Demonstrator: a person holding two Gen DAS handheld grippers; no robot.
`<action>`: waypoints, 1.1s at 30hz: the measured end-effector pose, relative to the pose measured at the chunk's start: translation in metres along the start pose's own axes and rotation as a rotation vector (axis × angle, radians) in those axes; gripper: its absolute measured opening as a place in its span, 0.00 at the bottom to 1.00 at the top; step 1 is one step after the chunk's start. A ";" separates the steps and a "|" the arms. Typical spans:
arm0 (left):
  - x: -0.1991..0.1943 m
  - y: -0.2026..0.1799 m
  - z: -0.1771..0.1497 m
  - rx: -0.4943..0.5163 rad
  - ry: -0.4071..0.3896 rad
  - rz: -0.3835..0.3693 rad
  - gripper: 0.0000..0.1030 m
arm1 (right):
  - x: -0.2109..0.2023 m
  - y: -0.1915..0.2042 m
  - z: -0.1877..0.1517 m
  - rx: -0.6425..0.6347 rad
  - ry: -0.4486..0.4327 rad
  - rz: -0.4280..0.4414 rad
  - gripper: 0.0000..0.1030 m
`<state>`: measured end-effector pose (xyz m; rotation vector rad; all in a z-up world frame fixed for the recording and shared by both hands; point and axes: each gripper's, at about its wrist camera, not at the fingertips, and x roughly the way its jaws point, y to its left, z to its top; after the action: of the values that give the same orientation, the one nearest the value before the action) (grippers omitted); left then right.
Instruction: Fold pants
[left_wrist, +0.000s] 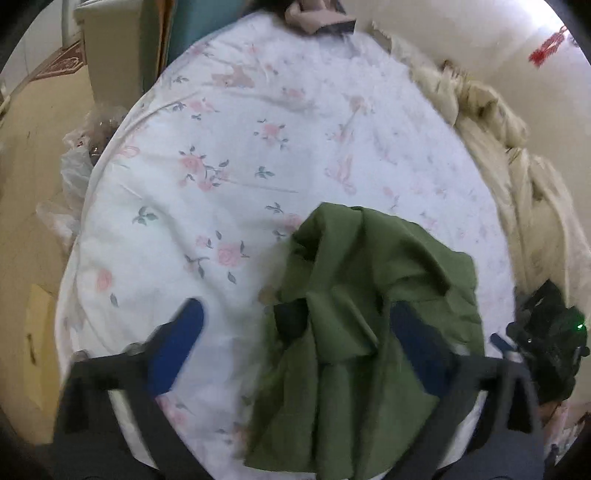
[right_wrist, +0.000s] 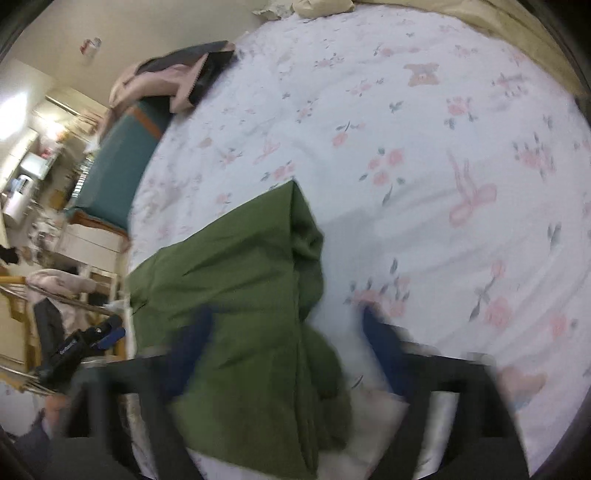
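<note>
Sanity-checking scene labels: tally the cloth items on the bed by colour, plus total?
Green: 1, the pants, bunched near the bed's front edge.
Beige: 1, a crumpled blanket along one side.
Pink and dark grey: 1, a folded cloth at the far edge.
White with pink flowers: 1, the bedsheet underneath.
Total: 4

Olive-green pants (left_wrist: 369, 295), white bedsheet (left_wrist: 258, 110) — pink roses, blue-padded hand-held gripper (left_wrist: 295, 332)

Soft, even indoor light; strong fisheye warp, dark corners, motion blur throughout
</note>
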<state>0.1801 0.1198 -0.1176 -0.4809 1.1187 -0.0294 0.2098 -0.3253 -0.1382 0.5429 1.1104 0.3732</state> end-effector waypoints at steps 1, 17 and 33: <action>0.009 -0.007 -0.001 0.000 0.021 -0.022 0.99 | 0.001 -0.004 -0.002 0.006 0.016 0.003 0.88; 0.057 -0.053 -0.045 0.200 0.152 -0.176 0.13 | 0.064 0.033 -0.030 -0.141 0.204 0.100 0.18; 0.073 -0.134 0.193 0.236 -0.090 -0.203 0.14 | 0.106 0.150 0.205 -0.390 -0.058 0.074 0.16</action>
<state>0.4090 0.0490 -0.0612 -0.3789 0.9607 -0.3114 0.4380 -0.1924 -0.0594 0.2474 0.9321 0.6187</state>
